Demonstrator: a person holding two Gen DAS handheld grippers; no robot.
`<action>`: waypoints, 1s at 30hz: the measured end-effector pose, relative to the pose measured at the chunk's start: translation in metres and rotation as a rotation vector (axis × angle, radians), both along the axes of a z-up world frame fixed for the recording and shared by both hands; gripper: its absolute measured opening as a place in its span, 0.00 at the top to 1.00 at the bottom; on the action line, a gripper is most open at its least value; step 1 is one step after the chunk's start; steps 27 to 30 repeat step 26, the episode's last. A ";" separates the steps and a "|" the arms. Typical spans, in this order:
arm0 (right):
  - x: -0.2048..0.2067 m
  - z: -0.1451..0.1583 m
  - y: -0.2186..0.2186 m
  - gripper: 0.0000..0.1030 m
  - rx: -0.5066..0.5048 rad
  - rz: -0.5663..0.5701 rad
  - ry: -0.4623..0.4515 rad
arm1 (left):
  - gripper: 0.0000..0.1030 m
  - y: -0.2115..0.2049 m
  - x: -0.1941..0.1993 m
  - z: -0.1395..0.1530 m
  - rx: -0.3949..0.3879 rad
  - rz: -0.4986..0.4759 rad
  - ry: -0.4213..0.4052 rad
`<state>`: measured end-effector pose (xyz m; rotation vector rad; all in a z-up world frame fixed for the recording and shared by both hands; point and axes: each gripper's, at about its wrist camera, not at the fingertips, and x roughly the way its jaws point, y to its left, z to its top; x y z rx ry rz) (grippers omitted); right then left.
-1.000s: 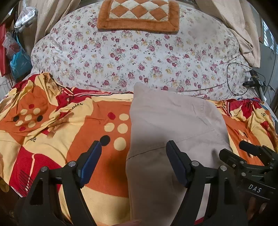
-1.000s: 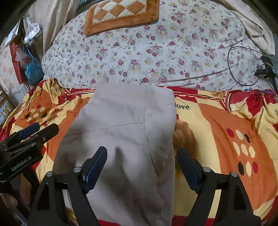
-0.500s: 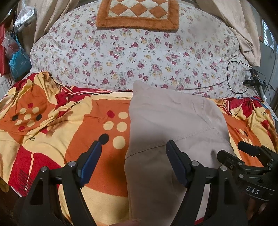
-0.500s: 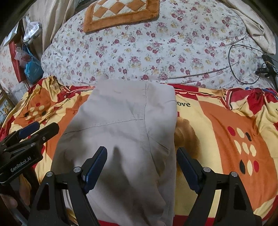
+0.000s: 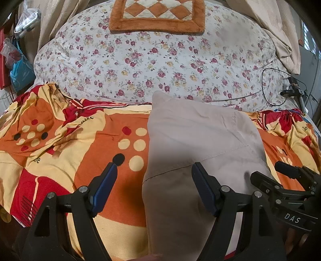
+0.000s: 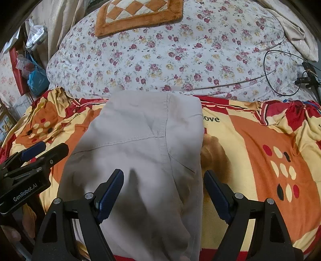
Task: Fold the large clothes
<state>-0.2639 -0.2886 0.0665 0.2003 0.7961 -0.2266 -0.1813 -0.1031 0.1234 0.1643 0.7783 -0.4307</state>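
Observation:
A beige garment lies folded lengthwise on the orange, red and yellow blanket, running from the near edge toward the floral bedding. It also shows in the right wrist view. My left gripper is open and empty, hovering over the garment's left edge near its seam. My right gripper is open and empty, over the garment's near right part. Each gripper shows in the other's view, the right one and the left one.
A white floral quilt is heaped behind the garment, with an orange checkered mat on top. A black cable and a small stand lie at the far right. Bags hang at the far left.
Both grippers have stayed open and almost still; the views have shifted only slightly. The garment has not moved.

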 end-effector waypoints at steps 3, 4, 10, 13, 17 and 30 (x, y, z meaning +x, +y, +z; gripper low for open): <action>0.000 0.000 0.000 0.19 0.000 -0.001 0.001 | 0.26 0.000 0.000 0.000 -0.001 -0.002 0.002; 0.000 0.000 0.001 0.19 0.000 -0.002 0.001 | 0.26 0.000 0.000 -0.001 -0.001 -0.002 0.003; 0.003 -0.004 0.002 0.19 -0.002 0.008 0.010 | 0.26 -0.001 0.002 -0.004 0.005 -0.011 0.012; 0.004 -0.005 0.002 0.19 -0.002 0.009 0.013 | 0.26 -0.001 0.003 -0.005 0.002 -0.014 0.016; 0.005 -0.005 0.002 0.19 -0.009 0.012 0.016 | 0.26 -0.001 0.003 -0.005 0.004 -0.017 0.017; 0.008 -0.008 0.000 0.19 -0.003 0.019 0.026 | 0.26 -0.003 0.005 -0.008 -0.006 -0.015 0.019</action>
